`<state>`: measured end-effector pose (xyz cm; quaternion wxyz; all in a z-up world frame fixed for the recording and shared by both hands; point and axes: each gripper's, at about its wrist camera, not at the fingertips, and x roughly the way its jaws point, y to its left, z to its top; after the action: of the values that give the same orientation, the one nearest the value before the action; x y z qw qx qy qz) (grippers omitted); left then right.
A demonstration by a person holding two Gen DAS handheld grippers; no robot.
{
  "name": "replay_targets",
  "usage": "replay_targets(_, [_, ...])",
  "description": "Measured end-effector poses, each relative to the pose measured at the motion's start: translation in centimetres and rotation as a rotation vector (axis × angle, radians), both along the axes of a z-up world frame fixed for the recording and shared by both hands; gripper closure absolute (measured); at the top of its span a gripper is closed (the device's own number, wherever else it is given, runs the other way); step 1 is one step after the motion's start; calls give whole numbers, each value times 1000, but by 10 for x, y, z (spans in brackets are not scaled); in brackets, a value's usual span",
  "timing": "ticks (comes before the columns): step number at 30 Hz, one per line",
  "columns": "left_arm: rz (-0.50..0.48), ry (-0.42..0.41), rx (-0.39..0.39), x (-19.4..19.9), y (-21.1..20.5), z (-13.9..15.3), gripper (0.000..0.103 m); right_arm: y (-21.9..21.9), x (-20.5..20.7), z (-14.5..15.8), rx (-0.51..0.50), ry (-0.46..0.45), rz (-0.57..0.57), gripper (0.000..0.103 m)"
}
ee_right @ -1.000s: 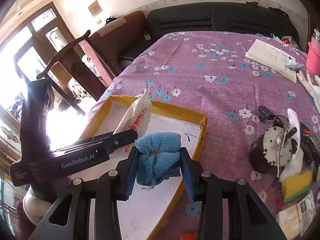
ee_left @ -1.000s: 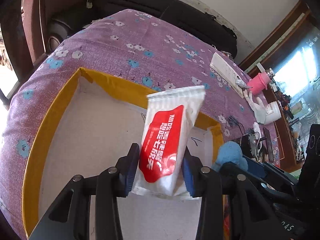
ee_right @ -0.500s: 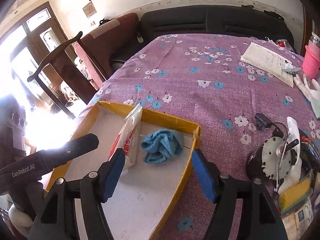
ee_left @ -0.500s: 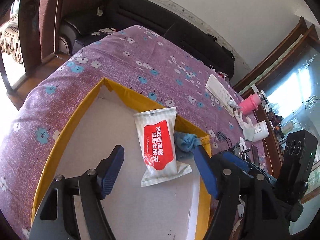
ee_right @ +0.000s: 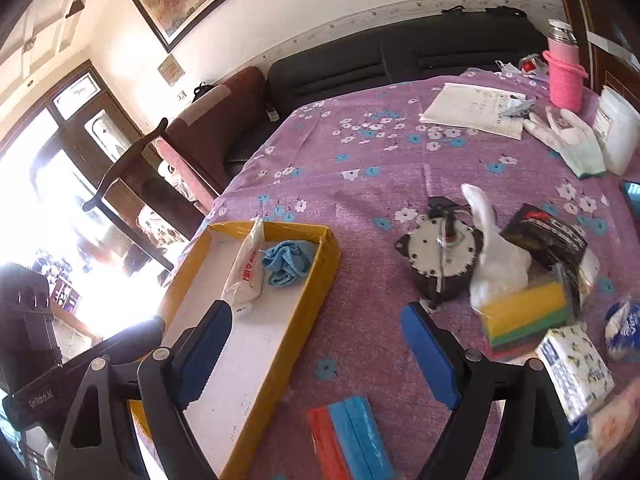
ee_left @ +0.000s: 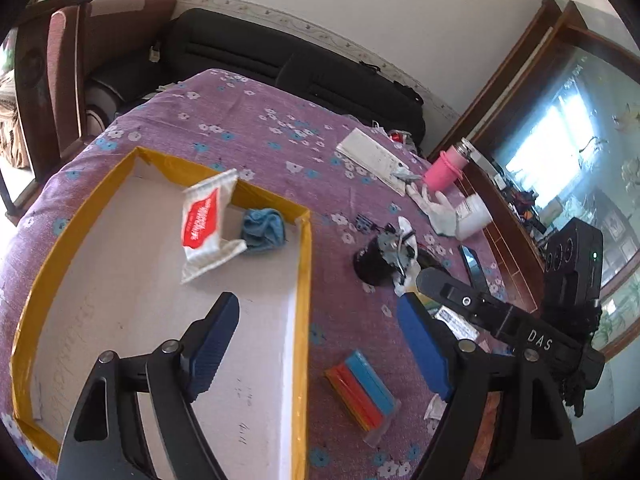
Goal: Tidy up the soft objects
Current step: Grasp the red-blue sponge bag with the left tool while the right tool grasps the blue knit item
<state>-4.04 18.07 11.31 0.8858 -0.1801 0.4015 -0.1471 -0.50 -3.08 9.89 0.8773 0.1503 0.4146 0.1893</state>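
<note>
A shallow box with a yellow rim (ee_left: 303, 280) (ee_right: 318, 296) lies on the purple flowered tablecloth. Inside it, at the far end, rest a white-and-red packet (ee_left: 202, 226) (ee_right: 248, 276) and a crumpled blue cloth (ee_left: 262, 230) (ee_right: 288, 264), side by side. My left gripper (ee_left: 320, 340) hangs above the box's near right edge, its jaws opening with nothing between them. My right gripper (ee_right: 316, 354) hovers over the box's right rim and the tablecloth, jaws also opening and empty. Each gripper's body shows at the edge of the other's view.
Right of the box lie a red-and-blue wrapped pack (ee_left: 360, 392) (ee_right: 348, 436), a stack of coloured sponges (ee_right: 524, 316), a tissue pack (ee_right: 576, 372), a round motor (ee_right: 440, 256) and a white sock (ee_right: 496, 252). Farther off are a white glove (ee_right: 572, 140), papers (ee_right: 476, 110) and a pink bottle (ee_right: 564, 76).
Both grippers let go: the left released the packet and the right the blue cloth, which now lie in the box. Both have opened wide and drawn back and up from the box.
</note>
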Motion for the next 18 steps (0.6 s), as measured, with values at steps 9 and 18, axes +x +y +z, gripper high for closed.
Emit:
replay_targets(9, [-134, 58, 152, -23, -86, -39, 22, -86, -39, -14, 65, 17, -112, 12])
replay_targets(18, [-158, 143, 260, -28, -119, -73, 22, -146, -72, -25, 53, -7, -235, 12])
